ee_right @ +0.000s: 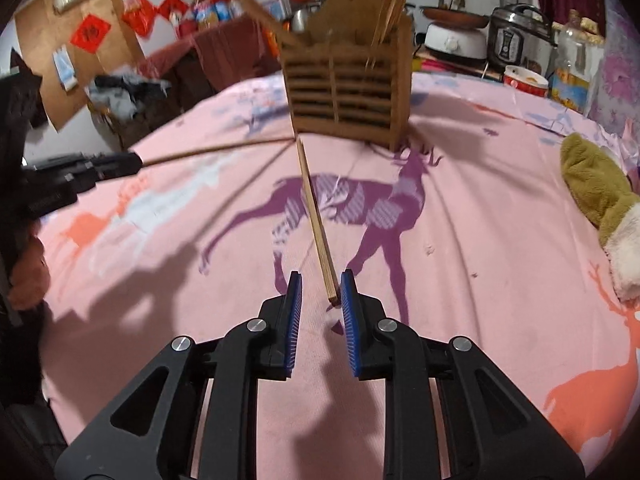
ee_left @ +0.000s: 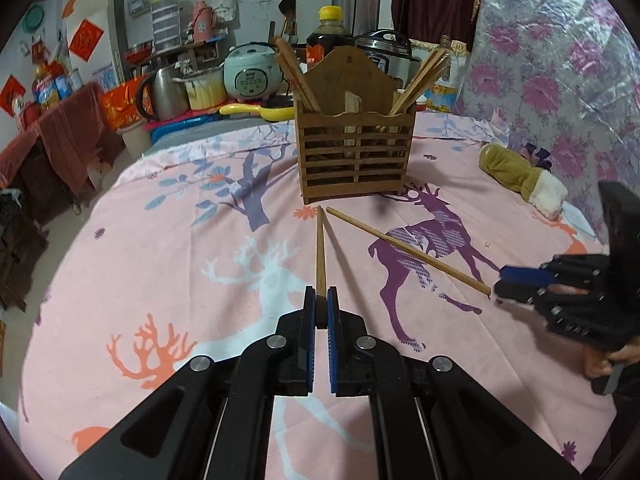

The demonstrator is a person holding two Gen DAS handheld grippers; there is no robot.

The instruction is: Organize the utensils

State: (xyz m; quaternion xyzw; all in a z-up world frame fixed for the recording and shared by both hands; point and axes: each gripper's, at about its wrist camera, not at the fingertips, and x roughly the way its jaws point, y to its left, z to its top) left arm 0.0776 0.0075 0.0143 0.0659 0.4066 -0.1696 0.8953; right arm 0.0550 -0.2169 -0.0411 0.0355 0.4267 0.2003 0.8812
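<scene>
A slatted wooden utensil holder (ee_left: 354,148) stands on the pink deer-print cloth, with several chopsticks upright in its left and right compartments; it also shows in the right wrist view (ee_right: 346,88). My left gripper (ee_left: 320,300) is shut on the near end of one chopstick (ee_left: 320,252), which points at the holder. A second chopstick (ee_left: 408,250) lies flat on the cloth. My right gripper (ee_right: 320,284) is open, with the near end of that chopstick (ee_right: 316,220) between its fingers, close to the right pad (ee_right: 349,304). The left gripper also shows at the left of the right wrist view (ee_right: 120,162).
A brown and white plush cloth (ee_left: 520,176) lies at the right by the floral wall covering. Behind the table stand a rice cooker (ee_left: 250,74), a kettle (ee_left: 162,92), a pressure cooker (ee_left: 386,46) and a soy sauce bottle (ee_left: 330,34).
</scene>
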